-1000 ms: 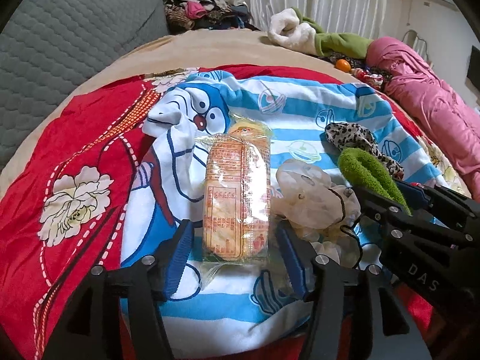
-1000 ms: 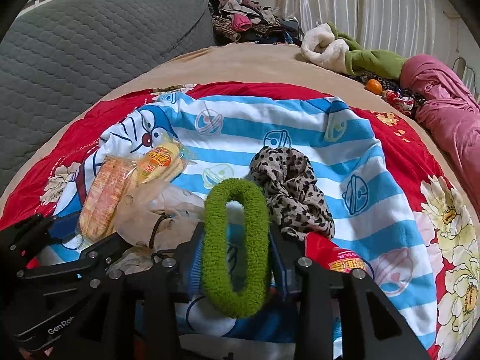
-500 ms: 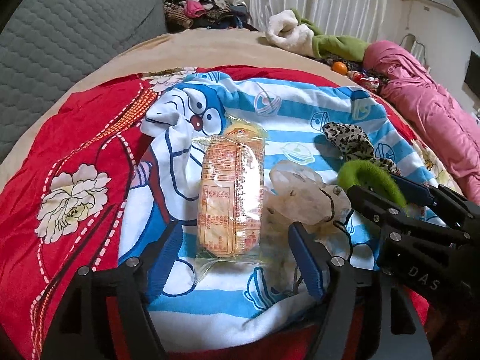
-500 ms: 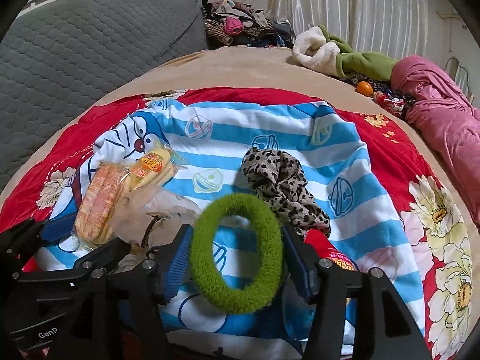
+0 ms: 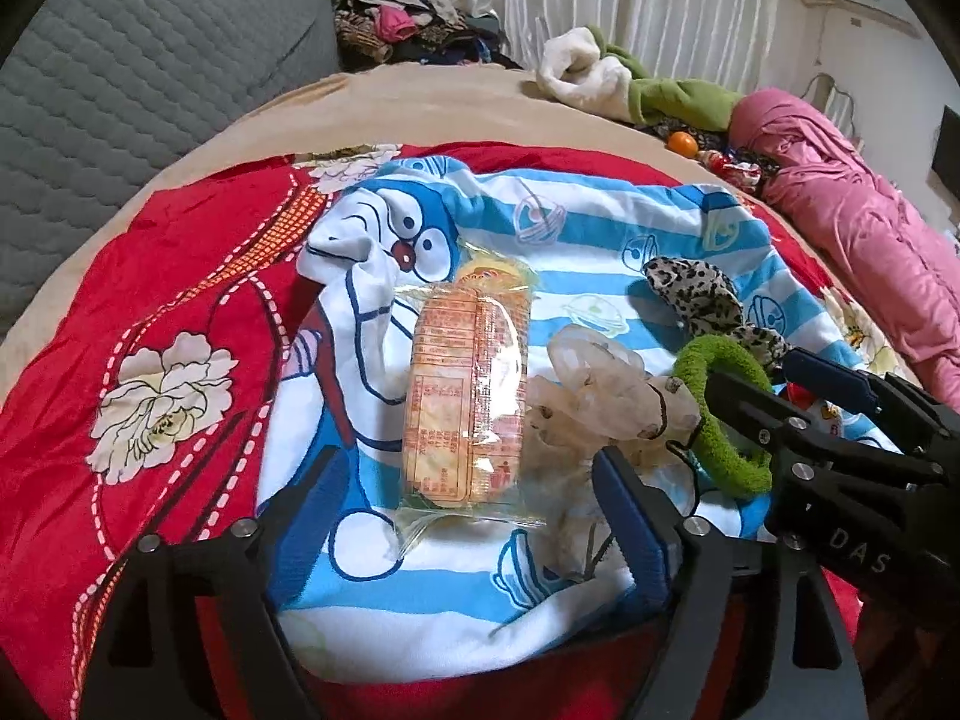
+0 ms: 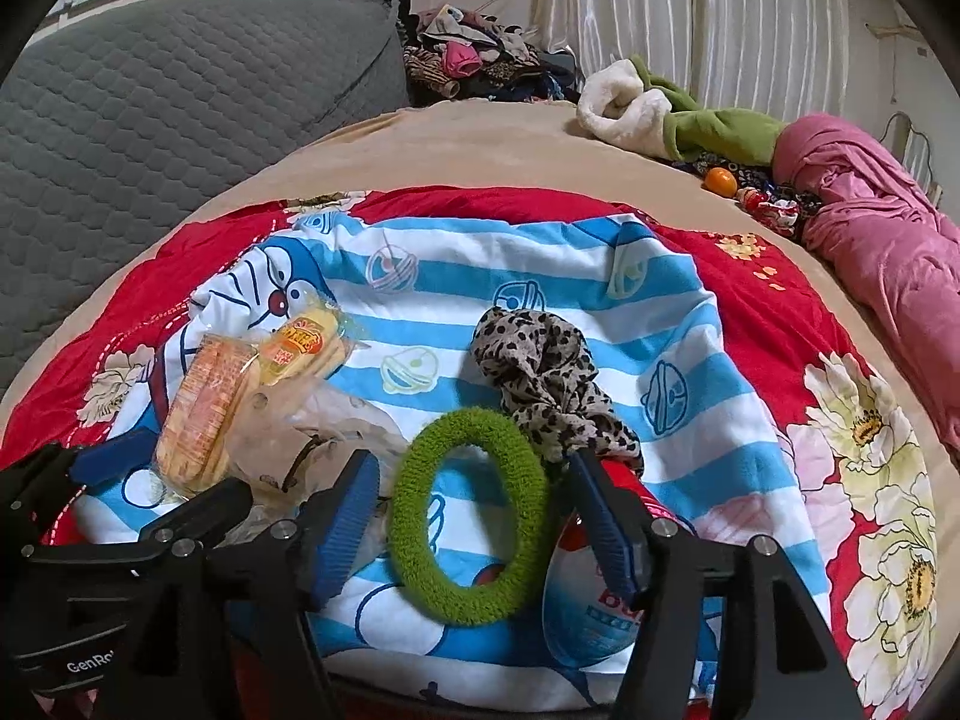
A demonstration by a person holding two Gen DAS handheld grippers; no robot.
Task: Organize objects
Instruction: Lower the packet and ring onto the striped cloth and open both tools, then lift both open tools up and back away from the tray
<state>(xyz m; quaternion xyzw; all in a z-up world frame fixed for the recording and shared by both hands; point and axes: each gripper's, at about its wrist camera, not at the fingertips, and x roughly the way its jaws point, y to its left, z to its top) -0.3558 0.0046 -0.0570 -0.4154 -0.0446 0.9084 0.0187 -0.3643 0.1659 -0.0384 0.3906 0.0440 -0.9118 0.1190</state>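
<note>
Landmark: striped blanket (image 5: 600,252), spread on a red quilt (image 5: 180,276); all places refer to it.
Step in hand: judged to be a double release, with each item set down on the blanket.
Left gripper (image 5: 474,510): jaws opening; the snack pack (image 5: 468,396) lies between them, and both pads stand clear of it.
Right gripper (image 6: 474,516): jaws opening; the green ring (image 6: 414,474) lies flat between them, with a gap at each pad.
Snack pack: left part of the blanket, lengthwise away from the camera, resting on a second pack (image 6: 306,342).
Green ring: near edge of the blanket, just beside the leopard scrunchie (image 6: 540,372).
Clear bag (image 5: 606,384): between pack and ring, touching the pack.
Method: let the jaws reach full spread before withdrawing. Back out along the finger line so that no pad drags the wrapper or snags the ring's pile.
Pose: both grippers pitch steeply down toward the blanket, side by side; the right gripper's frame shows at the right edge of the left view.
Risk: the ring may cling to a ribbed pad.
</note>
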